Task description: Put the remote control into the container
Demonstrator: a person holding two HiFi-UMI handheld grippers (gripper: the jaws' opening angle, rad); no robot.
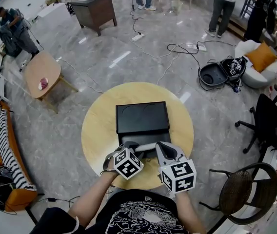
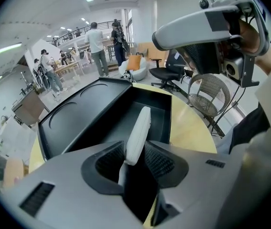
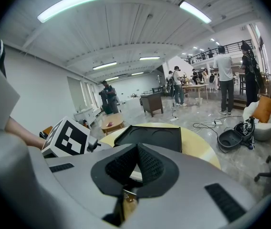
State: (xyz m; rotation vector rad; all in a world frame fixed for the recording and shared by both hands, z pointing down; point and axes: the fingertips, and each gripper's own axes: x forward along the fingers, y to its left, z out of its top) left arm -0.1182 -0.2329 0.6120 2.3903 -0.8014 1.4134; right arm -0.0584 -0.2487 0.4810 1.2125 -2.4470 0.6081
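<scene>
A black container (image 1: 144, 136) stands on the round yellow table (image 1: 98, 130), its lid (image 1: 142, 116) lying flat behind it. The white remote control (image 1: 146, 146) lies across the container's near edge. In the left gripper view the remote (image 2: 138, 132) runs from between my jaws down into the container (image 2: 160, 119). My left gripper (image 1: 131, 147) (image 2: 134, 159) is open, its pads standing beside the remote's near end. My right gripper (image 1: 162, 149) (image 3: 138, 146) hovers at the container's right front corner with its fingertips together; a white sliver shows in the gap behind them.
A wicker chair (image 1: 248, 195) and a black office chair (image 1: 267, 123) stand to the right of the table. A small wooden table (image 1: 41, 74) sits at the left, and cables (image 1: 177, 50) trail over the floor beyond. People stand at the far end of the room.
</scene>
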